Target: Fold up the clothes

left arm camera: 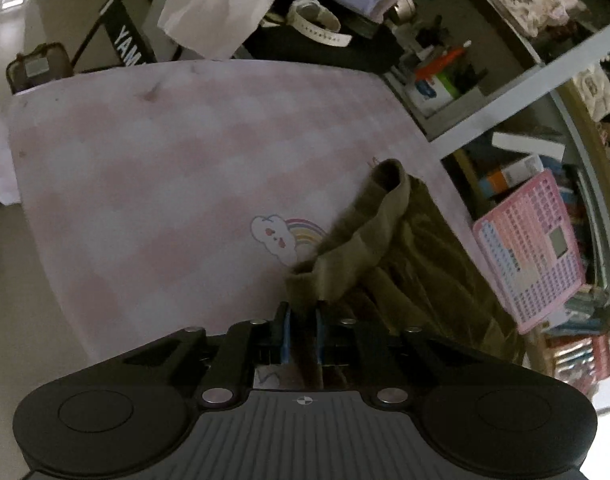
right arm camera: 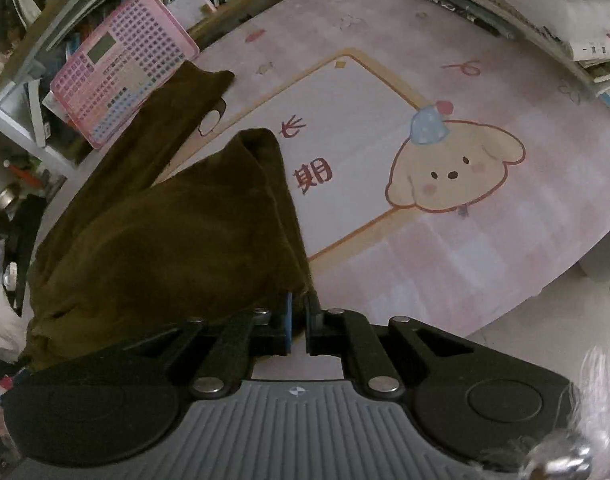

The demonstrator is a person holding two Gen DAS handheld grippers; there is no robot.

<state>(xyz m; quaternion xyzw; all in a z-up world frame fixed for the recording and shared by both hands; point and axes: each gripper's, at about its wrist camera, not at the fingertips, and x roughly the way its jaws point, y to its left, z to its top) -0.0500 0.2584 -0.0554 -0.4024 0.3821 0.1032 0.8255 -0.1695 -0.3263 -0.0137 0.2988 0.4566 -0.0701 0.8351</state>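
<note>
An olive-brown garment (left arm camera: 389, 248) lies bunched on the pink mat (left arm camera: 165, 168) of the table, at the right in the left wrist view. My left gripper (left arm camera: 303, 312) is shut on a rolled edge of the garment. In the right wrist view the same garment (right arm camera: 165, 232) spreads to the left, with one corner folded up in a peak. My right gripper (right arm camera: 299, 308) is shut on the garment's near right corner, just above the mat (right arm camera: 445, 272).
A pink toy keyboard (right arm camera: 121, 64) leans at the table's far edge, also in the left wrist view (left arm camera: 533, 248). Stacked books (right arm camera: 545, 12) stand at the far right. Piled clothes and a white watch (left arm camera: 317, 24) lie beyond the mat. Shelves with clutter (left arm camera: 445, 76) stand behind.
</note>
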